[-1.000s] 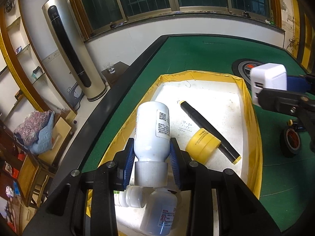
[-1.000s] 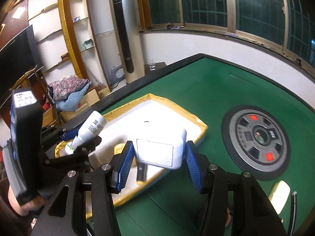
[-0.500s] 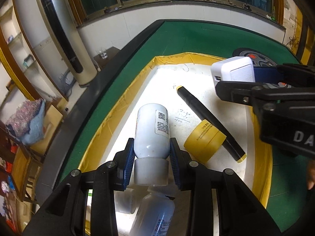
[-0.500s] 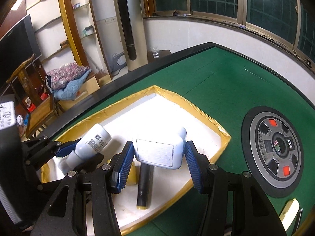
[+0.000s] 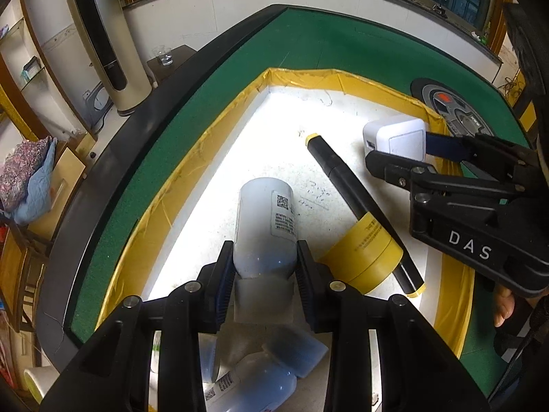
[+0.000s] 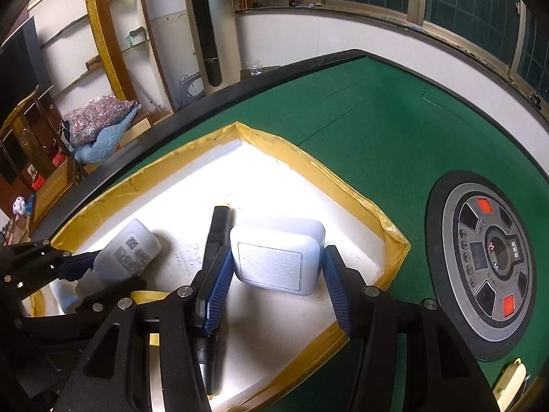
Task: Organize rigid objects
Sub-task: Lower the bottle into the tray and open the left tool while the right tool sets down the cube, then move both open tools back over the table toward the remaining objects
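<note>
left hand-held gripper clamps 1 white bottle, frame centre | right hand-held gripper clamps 1 white charger block | tray: 1 black marker, 1 yellow tape roll, 2 more bottles at bottom

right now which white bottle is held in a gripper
The bottle clamped in the left gripper; the other bottles lie loose beneath it.
</note>
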